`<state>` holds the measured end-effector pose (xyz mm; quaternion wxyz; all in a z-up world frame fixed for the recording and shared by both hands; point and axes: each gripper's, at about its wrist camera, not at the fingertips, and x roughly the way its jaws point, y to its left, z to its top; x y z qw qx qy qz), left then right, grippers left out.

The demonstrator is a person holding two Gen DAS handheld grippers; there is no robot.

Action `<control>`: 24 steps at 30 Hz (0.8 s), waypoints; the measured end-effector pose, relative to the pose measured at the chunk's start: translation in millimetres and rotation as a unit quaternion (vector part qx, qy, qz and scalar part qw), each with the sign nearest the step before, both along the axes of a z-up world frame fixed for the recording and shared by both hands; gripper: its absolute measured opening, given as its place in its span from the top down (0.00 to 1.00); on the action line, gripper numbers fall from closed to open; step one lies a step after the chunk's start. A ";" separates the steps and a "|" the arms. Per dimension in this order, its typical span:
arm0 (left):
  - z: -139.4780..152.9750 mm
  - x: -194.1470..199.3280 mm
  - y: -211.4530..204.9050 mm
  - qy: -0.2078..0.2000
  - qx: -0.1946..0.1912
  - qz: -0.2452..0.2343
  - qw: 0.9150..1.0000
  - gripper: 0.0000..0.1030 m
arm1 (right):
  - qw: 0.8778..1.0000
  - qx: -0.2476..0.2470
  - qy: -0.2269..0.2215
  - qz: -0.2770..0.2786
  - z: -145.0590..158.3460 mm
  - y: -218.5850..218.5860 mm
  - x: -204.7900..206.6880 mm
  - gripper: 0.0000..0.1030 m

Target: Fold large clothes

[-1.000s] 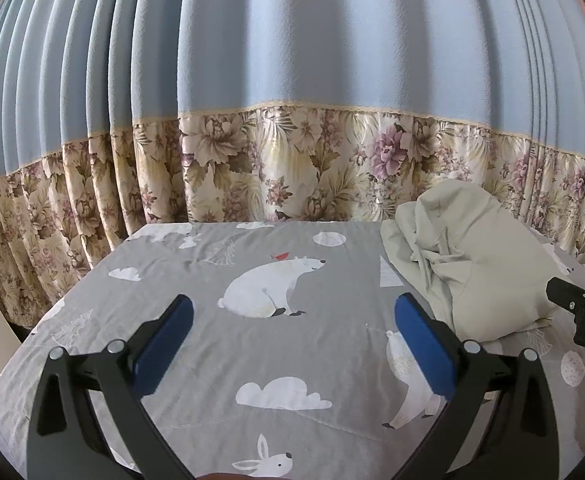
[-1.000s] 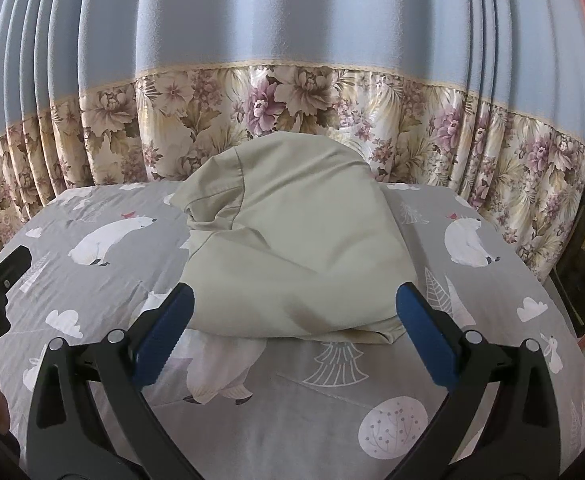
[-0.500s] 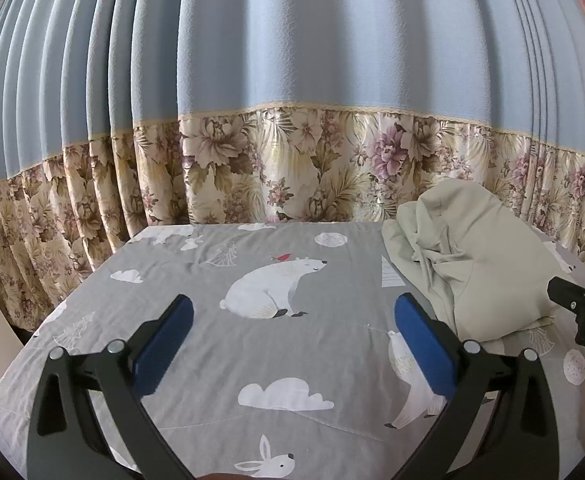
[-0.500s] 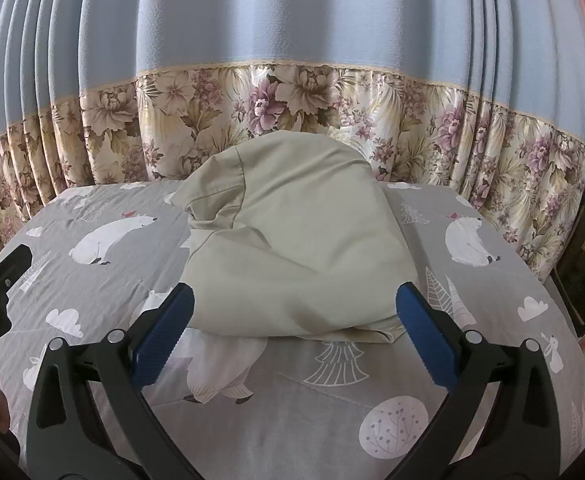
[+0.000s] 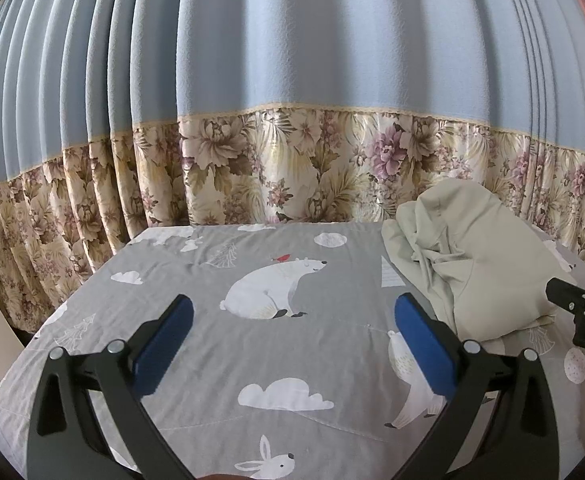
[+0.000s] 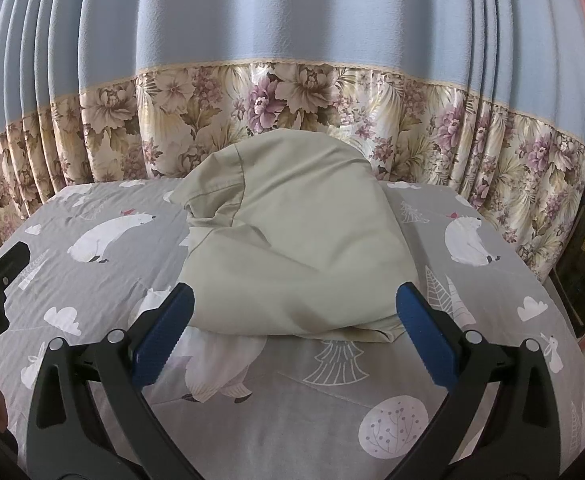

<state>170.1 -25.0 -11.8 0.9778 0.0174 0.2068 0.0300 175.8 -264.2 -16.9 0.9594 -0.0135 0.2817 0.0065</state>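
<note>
Straight ahead of the right gripper (image 6: 294, 312), a crumpled pale beige garment (image 6: 296, 240) lies in a heap on the grey bedsheet (image 6: 252, 408), its near hem just beyond the blue fingertips (image 6: 164, 328), which stand wide apart and hold nothing. The heap rises toward a stitched edge at its far left and reaches back close to the curtain (image 6: 292, 40), blue above and flowered along the bottom, which hangs behind the bed. Off to the far left of this gripper, the tip of the left gripper shows at the edge of the view. The left gripper (image 5: 292, 320) is likewise spread wide and empty, hovering over a bare stretch of the sheet printed with a white polar bear (image 5: 272, 290), clouds and a rabbit. From this tool the garment (image 5: 476, 256) sits ahead and to the right, past its right fingertip and apart from it, with folds bunched along the side nearest the bear. Farther right, the black tip of the right gripper (image 5: 568, 298) pokes in beside the garment's near corner; whether they touch cannot be told.
</note>
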 end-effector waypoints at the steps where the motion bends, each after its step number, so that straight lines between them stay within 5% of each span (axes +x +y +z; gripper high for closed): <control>1: -0.3 0.2 0.2 0.001 -0.003 0.000 1.000 0.02 | 1.000 -0.001 0.000 0.000 0.2 0.3 -0.8 0.03; 24: -0.7 -1.7 5.1 -0.001 0.000 -0.005 1.000 0.02 | 1.000 -0.001 -0.001 -0.001 -0.5 -0.4 -1.5 0.03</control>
